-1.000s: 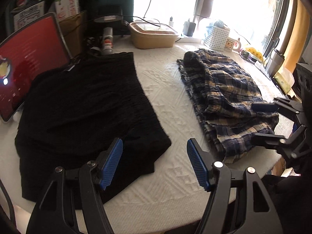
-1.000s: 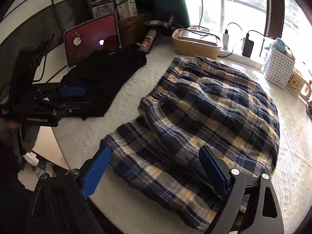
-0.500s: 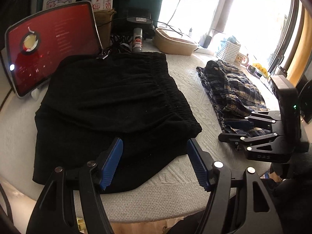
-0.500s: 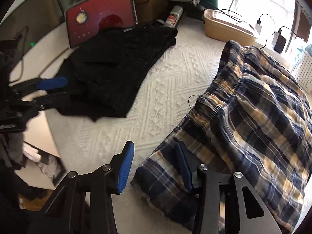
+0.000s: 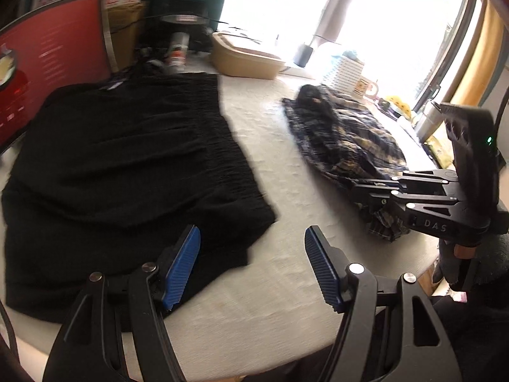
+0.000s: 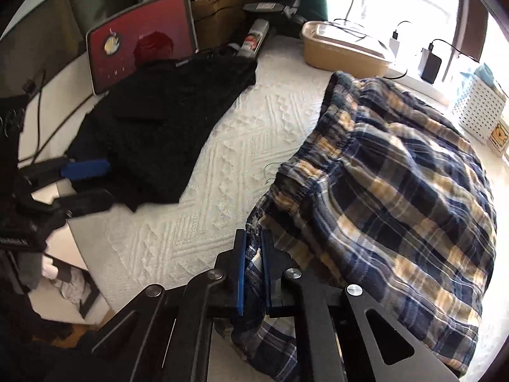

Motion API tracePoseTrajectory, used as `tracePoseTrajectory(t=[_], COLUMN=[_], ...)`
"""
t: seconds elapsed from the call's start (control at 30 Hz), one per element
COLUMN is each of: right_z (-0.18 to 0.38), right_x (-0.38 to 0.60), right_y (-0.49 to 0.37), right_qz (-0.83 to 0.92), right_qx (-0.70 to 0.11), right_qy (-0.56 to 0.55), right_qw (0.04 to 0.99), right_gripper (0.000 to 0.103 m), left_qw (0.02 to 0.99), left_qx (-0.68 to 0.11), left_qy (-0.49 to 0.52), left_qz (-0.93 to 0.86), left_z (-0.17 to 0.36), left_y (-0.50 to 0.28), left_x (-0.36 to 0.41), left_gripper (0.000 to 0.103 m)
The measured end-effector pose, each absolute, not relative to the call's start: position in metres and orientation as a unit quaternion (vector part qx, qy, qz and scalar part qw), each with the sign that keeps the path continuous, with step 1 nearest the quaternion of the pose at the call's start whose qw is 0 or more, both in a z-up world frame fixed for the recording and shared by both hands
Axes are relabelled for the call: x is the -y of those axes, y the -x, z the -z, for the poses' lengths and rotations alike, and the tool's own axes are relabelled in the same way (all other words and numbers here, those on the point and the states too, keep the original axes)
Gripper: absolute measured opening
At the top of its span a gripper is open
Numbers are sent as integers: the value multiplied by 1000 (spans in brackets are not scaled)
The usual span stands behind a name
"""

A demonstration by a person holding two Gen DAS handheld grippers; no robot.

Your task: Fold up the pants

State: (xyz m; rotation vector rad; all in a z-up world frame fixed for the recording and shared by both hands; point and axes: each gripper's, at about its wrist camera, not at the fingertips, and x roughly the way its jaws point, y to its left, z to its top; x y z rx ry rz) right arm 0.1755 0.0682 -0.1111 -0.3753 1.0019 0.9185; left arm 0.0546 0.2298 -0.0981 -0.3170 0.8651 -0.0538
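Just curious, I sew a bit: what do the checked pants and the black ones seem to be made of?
The plaid pants look like thin woven cotton or flannel, matte: the checks run through the cloth and it crumples softly where the right tongs pinch it. The black pants look like a matte, finely ribbed or crinkled fabric, possibly a knit; blur leaves that open.

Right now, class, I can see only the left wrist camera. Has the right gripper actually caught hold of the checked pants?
Observer: Yes. The right wrist camera shows the right gripper shut on the checked pants, with a fold of cloth pinched between both fingers.
Operator: Which part of the pants is pinched?
Observer: The near edge, close to one end of the gathered waistband. The rest lies bunched on the white tablecloth.
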Motion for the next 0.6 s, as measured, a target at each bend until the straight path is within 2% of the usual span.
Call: tracePoseTrajectory(t=[0.07, 0.17, 0.2, 0.5, 0.6], right_z=[103, 95, 94, 94, 96], right_x=[-59, -48, -46, -23, -17], right_y=[-180, -185, -187, -207, -212], right_qz=[-422, -422, -422, -444, -455], right_qx=[-459, -457, -457, -461, -462], right_qy=[158, 139, 133, 76, 59], right_qw=[766, 771, 772, 765, 759], right_gripper=[8, 8, 8, 8, 8], left_qw=[898, 901, 902, 914, 907], left_qx=[-419, -419, -416, -401, -415], left_qy=[134, 114, 113, 56, 76], left_qz=[19, -3, -5, 1, 14], left_z=[98, 97, 96, 68, 77], left_y=[-66, -84, -90, -110, -126], left_x=[-215, -196, -192, -151, -144], left_gripper=[69, 85, 86, 86, 86])
